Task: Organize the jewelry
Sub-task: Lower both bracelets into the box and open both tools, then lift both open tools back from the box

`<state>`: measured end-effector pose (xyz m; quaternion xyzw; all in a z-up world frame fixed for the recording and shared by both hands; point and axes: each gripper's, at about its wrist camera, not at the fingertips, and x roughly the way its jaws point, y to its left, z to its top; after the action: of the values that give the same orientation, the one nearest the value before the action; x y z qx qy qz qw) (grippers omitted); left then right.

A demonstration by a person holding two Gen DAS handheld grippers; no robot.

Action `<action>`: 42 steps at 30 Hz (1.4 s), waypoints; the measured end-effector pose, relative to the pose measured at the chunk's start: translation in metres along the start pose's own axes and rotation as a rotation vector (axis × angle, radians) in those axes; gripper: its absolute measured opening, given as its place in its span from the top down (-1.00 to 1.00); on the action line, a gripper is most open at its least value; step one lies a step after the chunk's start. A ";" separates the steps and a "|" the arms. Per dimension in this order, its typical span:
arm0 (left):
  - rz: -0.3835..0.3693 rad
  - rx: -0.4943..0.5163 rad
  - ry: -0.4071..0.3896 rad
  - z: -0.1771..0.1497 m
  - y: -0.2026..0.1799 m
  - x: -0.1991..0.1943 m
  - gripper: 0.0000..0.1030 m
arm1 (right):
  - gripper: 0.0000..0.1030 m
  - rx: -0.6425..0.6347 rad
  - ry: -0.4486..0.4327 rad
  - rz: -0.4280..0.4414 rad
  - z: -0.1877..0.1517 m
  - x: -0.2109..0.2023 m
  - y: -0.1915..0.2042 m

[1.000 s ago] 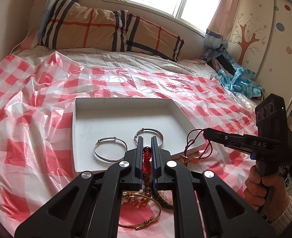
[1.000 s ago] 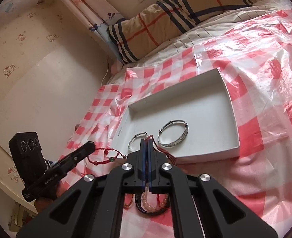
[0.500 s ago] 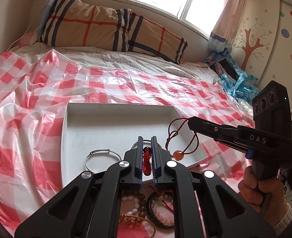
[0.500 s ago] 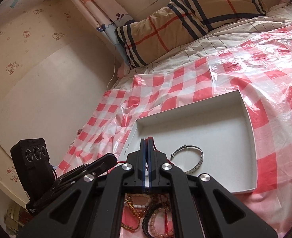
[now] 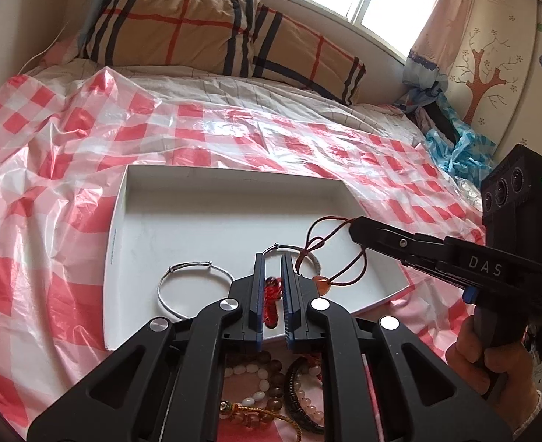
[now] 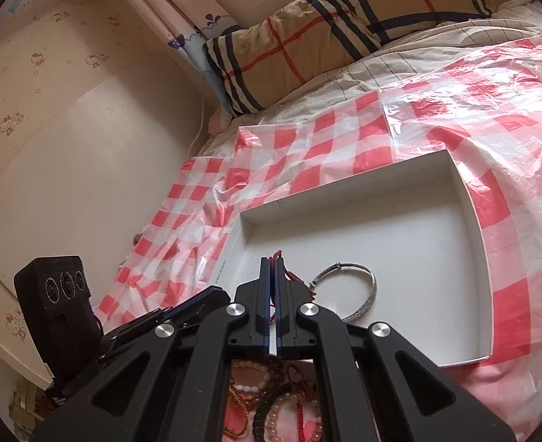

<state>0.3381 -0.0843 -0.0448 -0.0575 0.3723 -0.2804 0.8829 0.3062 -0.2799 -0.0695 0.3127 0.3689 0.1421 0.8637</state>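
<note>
A white tray (image 5: 234, 175) lies on the checked sheet and holds two silver bangles (image 5: 193, 287) (image 5: 293, 254). My left gripper (image 5: 272, 256) hangs over the tray's near edge. Its jaws are opening, and a red bead bracelet (image 5: 271, 302) sits loose between the pads. My right gripper (image 5: 354, 226) comes in from the right, shut on a dark red cord bracelet with an orange bead (image 5: 320, 280) that dangles over the tray. In the right wrist view the right gripper (image 6: 271, 259) pinches that red cord (image 6: 293, 276) beside one bangle (image 6: 359, 291).
A pile of bead bracelets (image 5: 256, 394) lies on the sheet just in front of the tray, under both grippers. A plaid pillow (image 5: 204, 33) sits at the head of the bed. Blue cloth (image 5: 455, 147) is bunched at the right by a cupboard.
Both grippers moved forward and down over the tray's near edge. The left jaws widened and the red beads now sit lower between them. The cord bracelet travelled over the tray.
</note>
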 end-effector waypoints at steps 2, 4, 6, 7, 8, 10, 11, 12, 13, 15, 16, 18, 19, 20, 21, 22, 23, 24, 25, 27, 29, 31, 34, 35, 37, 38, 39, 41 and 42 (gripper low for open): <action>0.038 -0.017 0.022 -0.003 0.006 0.005 0.27 | 0.85 0.037 0.017 -0.054 -0.002 0.005 -0.012; 0.060 -0.043 0.016 -0.004 0.011 0.004 0.08 | 0.34 0.072 0.009 -0.087 -0.003 0.004 -0.023; 0.076 -0.052 0.011 -0.003 0.014 0.001 0.00 | 0.24 0.075 -0.003 -0.101 -0.002 0.000 -0.026; 0.090 -0.049 0.008 -0.003 0.014 -0.001 -0.08 | 0.24 0.068 -0.008 -0.107 -0.002 -0.001 -0.025; 0.110 -0.042 0.002 -0.003 0.014 -0.003 -0.19 | 0.24 0.057 -0.014 -0.116 -0.002 -0.003 -0.023; 0.148 -0.029 -0.009 -0.005 0.013 -0.006 -0.32 | 0.24 0.033 -0.016 -0.134 -0.003 -0.004 -0.019; 0.162 -0.023 -0.009 -0.005 0.014 -0.007 -0.39 | 0.23 0.023 -0.016 -0.150 -0.004 -0.004 -0.017; 0.179 -0.017 -0.008 -0.006 0.015 -0.008 -0.42 | 0.19 0.012 -0.018 -0.171 -0.005 -0.004 -0.016; 0.195 -0.011 -0.007 -0.007 0.015 -0.008 -0.47 | 0.15 0.004 -0.021 -0.186 -0.006 -0.004 -0.015; 0.227 0.000 -0.005 -0.008 0.017 -0.008 -0.56 | 0.01 -0.008 -0.035 -0.241 -0.007 -0.006 -0.015; 0.245 0.006 -0.006 -0.009 0.017 -0.009 -0.61 | -0.02 -0.013 -0.042 -0.262 -0.007 -0.008 -0.016; 0.277 0.018 -0.013 -0.009 0.017 -0.012 -0.68 | -0.12 -0.016 -0.064 -0.301 -0.006 -0.012 -0.017; 0.292 0.025 -0.018 -0.010 0.017 -0.013 -0.72 | -0.16 -0.014 -0.077 -0.318 -0.006 -0.014 -0.019; 0.308 0.035 -0.022 -0.010 0.017 -0.014 -0.77 | -0.20 -0.013 -0.087 -0.322 -0.005 -0.017 -0.019; 0.324 0.043 -0.025 -0.011 0.016 -0.016 -0.79 | -0.22 -0.010 -0.092 -0.323 -0.004 -0.018 -0.020; 0.339 0.050 -0.028 -0.010 0.016 -0.016 -0.82 | -0.23 -0.007 -0.094 -0.321 -0.004 -0.019 -0.021; 0.350 0.056 -0.031 -0.010 0.015 -0.017 -0.85 | -0.25 -0.006 -0.095 -0.319 -0.004 -0.019 -0.021; 0.358 0.062 -0.034 -0.010 0.015 -0.018 -0.85 | -0.28 -0.008 -0.094 -0.317 -0.004 -0.020 -0.021; 0.362 0.066 -0.035 -0.011 0.014 -0.018 -0.85 | -0.28 -0.011 -0.090 -0.315 -0.005 -0.019 -0.020; 0.369 0.070 -0.032 -0.011 0.014 -0.019 -0.85 | -0.29 -0.017 -0.081 -0.310 -0.006 -0.017 -0.018; 0.374 0.072 -0.028 -0.012 0.013 -0.018 -0.85 | -0.32 -0.023 -0.072 -0.304 -0.007 -0.015 -0.016; 0.378 0.072 -0.026 -0.013 0.013 -0.018 -0.85 | -0.34 -0.026 -0.069 -0.301 -0.008 -0.014 -0.015; 0.382 0.073 -0.024 -0.014 0.014 -0.018 -0.85 | -0.35 -0.027 -0.066 -0.297 -0.009 -0.013 -0.014; 0.384 0.074 -0.023 -0.014 0.013 -0.018 -0.85 | -0.36 -0.026 -0.066 -0.296 -0.009 -0.014 -0.014; 0.385 0.076 -0.021 -0.014 0.013 -0.017 -0.85 | -0.38 -0.027 -0.065 -0.297 -0.009 -0.013 -0.014; 0.386 0.077 -0.020 -0.014 0.013 -0.017 -0.85 | -0.38 -0.026 -0.065 -0.296 -0.009 -0.013 -0.014; 0.387 0.078 -0.019 -0.014 0.013 -0.017 -0.85 | -0.38 -0.027 -0.065 -0.295 -0.009 -0.013 -0.014; 0.387 0.081 -0.015 -0.015 0.012 -0.016 -0.85 | -0.40 -0.028 -0.062 -0.293 -0.010 -0.013 -0.013; 0.387 0.083 -0.014 -0.015 0.012 -0.016 -0.85 | -0.41 -0.028 -0.061 -0.292 -0.010 -0.013 -0.013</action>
<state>0.3239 -0.0642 -0.0495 0.0498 0.3583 -0.1203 0.9245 0.2904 -0.2912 -0.0762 0.2478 0.3818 0.0107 0.8903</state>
